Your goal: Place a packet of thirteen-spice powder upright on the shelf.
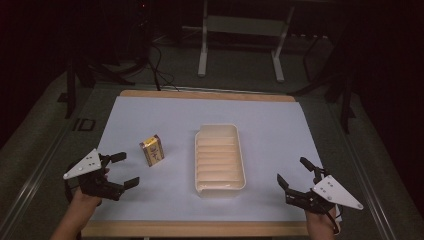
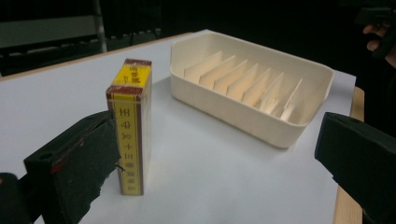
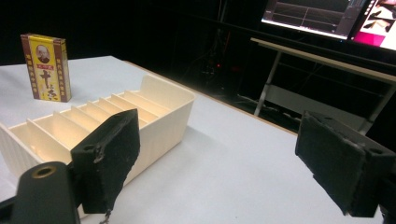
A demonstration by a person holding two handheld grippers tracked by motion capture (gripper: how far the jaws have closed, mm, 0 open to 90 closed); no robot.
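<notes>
Yellow little box [image 1: 152,150] stands upright on the white table sheet [image 1: 150,115], just left of the cream slotted tray [image 1: 219,159]. Left gripper [image 1: 123,170] sits near the box, jaws wide apart; right gripper [image 1: 294,176] beside the tray, jaws apart too.

The high view looked forward and down from the table's 6 o'clock edge, taking in the whole white sheet [image 1: 210,150]. The left gripper view sat low at 8 o'clock, facing 2 o'clock, close to the yellow box [image 2: 130,126]. The right gripper view sat low at 4 o'clock, facing 10 o'clock. All shared the cream tray [image 1: 241,160].
</notes>
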